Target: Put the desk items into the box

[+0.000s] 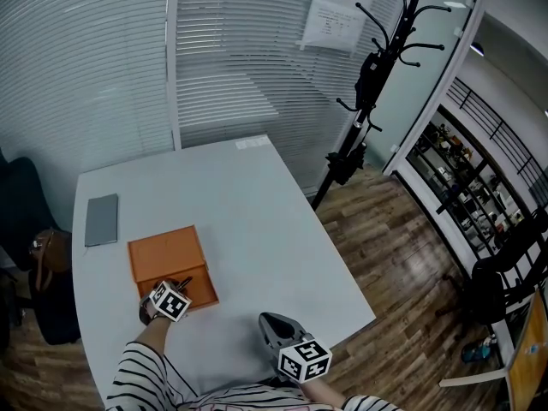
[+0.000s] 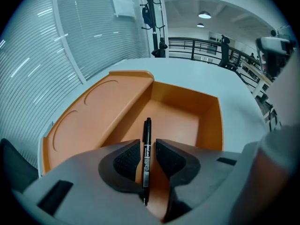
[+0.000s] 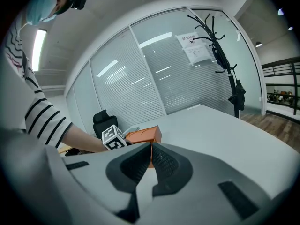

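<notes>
An orange box (image 1: 167, 259) lies open on the white table (image 1: 257, 221), near its left front part. In the left gripper view its deep tray (image 2: 180, 118) lies straight ahead, with the flat lid (image 2: 93, 114) to the left. My left gripper (image 2: 146, 159) is shut on a black pen (image 2: 146, 144) that points forward over the tray's near edge. In the head view the left gripper (image 1: 183, 282) is at the box's near right corner. My right gripper (image 3: 151, 147) is shut with nothing in it, and it hovers at the table's front edge (image 1: 269, 324), right of the box (image 3: 143, 135).
A grey notebook (image 1: 102, 219) lies on the table left of and beyond the box. A black coat stand (image 1: 368, 84) rises past the table's far right corner. A dark chair (image 1: 21, 204) and a brown bag (image 1: 47, 259) sit off the left edge.
</notes>
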The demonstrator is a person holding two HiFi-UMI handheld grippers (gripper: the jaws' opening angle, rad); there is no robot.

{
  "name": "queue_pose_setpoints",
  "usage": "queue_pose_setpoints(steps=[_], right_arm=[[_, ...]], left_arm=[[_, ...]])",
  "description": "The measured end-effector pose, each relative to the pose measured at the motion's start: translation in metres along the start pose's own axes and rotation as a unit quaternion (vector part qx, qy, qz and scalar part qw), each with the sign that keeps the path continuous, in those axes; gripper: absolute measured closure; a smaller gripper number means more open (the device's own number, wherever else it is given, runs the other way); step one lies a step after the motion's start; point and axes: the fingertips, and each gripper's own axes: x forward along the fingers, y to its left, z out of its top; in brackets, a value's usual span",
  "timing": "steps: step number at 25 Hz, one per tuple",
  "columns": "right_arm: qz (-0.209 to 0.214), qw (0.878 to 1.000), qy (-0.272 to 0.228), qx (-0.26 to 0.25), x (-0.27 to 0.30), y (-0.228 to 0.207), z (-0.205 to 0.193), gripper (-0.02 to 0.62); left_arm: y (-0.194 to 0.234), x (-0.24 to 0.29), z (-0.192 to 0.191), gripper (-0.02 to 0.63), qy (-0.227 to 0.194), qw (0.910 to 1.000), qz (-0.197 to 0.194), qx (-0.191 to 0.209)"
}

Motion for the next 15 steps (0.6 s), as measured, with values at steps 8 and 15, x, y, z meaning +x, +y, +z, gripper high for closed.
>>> queue_pose_setpoints(steps=[8, 15], right_arm=[[0.014, 1.000, -0.003, -0.007, -0.001, 0.003, 0.005, 0.569], [0.040, 0.999, 0.002, -0.021, 0.002, 0.006, 0.007, 0.569]], left_arm=[[0.007, -0.017, 0.005, 0.515, -0.027, 0.9992, 0.029, -0.005], [0.006, -0.043, 0.017, 0.516, -0.073, 0.9954, 0.053, -0.030]])
